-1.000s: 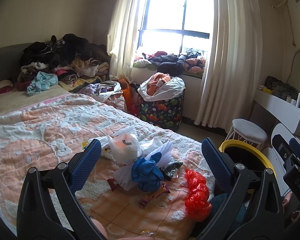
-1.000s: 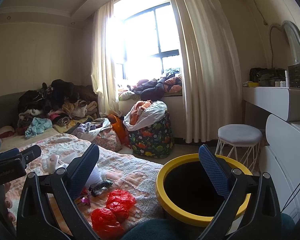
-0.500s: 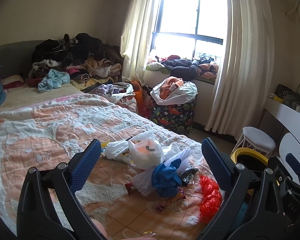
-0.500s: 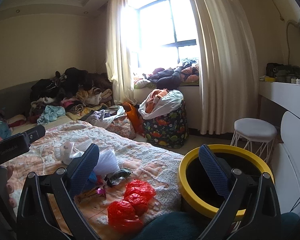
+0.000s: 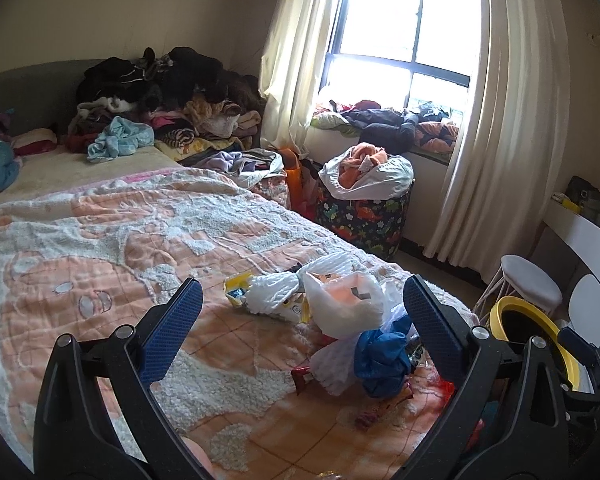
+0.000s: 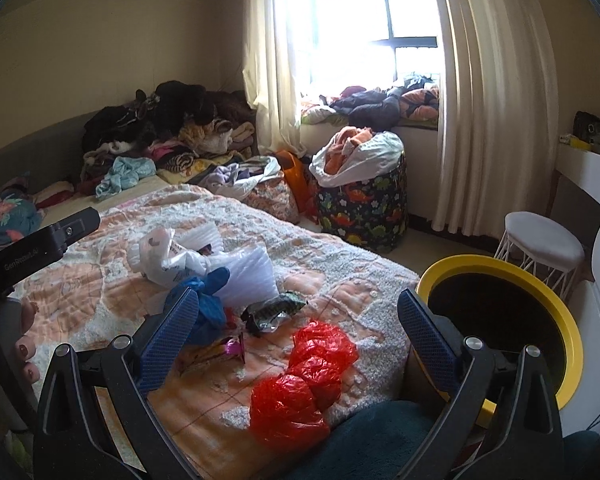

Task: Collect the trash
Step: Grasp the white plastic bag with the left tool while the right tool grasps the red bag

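Trash lies in a heap on the orange and white bedspread: white plastic bags, a crumpled blue bag, a yellow wrapper. In the right wrist view the red plastic bag lies nearest, with a dark foil wrapper, a purple wrapper and the blue bag behind it. A yellow-rimmed black bin stands beside the bed's corner. My left gripper hangs open above the bed, short of the heap. My right gripper is open over the red bag, holding nothing.
A patterned laundry basket full of clothes stands under the window. A white stool and a white dresser sit at the right. Piled clothes cover the bed's far end. A hand holds the left gripper's handle.
Both cameras have swung left and dipped towards the bed. The trash heap now sits larger between the fingers, and the bin has slid to the right edge. Both grippers stay open.
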Demonstrator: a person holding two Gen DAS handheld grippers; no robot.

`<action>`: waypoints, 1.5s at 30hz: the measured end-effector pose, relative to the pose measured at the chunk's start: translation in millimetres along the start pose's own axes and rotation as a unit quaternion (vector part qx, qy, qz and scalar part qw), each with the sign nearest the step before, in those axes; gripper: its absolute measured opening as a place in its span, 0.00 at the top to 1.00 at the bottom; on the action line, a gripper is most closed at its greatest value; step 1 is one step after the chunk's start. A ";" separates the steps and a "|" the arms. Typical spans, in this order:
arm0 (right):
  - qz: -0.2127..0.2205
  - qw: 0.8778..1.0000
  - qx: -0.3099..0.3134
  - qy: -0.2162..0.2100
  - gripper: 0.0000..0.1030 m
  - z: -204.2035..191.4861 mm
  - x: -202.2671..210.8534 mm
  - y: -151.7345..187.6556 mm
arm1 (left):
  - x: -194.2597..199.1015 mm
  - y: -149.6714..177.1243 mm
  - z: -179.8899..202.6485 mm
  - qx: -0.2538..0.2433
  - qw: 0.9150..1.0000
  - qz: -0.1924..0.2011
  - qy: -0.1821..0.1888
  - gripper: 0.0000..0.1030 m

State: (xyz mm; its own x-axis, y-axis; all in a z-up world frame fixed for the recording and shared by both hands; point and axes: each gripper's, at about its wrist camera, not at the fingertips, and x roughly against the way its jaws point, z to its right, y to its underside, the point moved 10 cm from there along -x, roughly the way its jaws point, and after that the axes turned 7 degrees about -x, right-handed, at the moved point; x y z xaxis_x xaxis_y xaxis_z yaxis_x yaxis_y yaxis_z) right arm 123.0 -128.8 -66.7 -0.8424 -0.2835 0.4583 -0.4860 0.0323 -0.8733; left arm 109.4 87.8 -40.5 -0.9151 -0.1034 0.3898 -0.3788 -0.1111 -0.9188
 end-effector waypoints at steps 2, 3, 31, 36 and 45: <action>-0.022 1.000 0.003 0.003 0.06 1.0 -11.5 5.4 | -8.9 4.2 -2.3 -0.002 1.000 -0.011 0.002 0.11; -0.030 1.000 0.002 0.007 0.06 2.6 -15.9 7.1 | -13.5 5.5 -1.8 0.000 1.000 -0.016 0.007 0.11; -0.288 0.957 -0.013 -0.004 0.44 17.5 -120.7 84.4 | -96.3 27.7 48.1 0.060 0.981 -0.122 0.135 0.11; -0.289 0.957 -0.026 -0.010 0.67 21.2 -118.9 88.1 | -98.2 31.8 49.4 0.061 0.981 -0.132 0.130 0.25; -0.244 0.967 -0.061 -0.032 0.73 29.6 -101.6 68.6 | -91.4 27.6 57.1 0.024 0.985 -0.128 0.116 0.52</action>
State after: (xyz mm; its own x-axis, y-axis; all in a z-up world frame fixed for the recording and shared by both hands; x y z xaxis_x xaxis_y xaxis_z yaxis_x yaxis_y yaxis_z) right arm 182.1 -126.2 -178.0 -0.4918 -0.3526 0.7961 -0.8491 -0.0081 -0.5281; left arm 190.5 37.7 -97.9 -0.8000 0.1615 0.5779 -0.5987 -0.1520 -0.7864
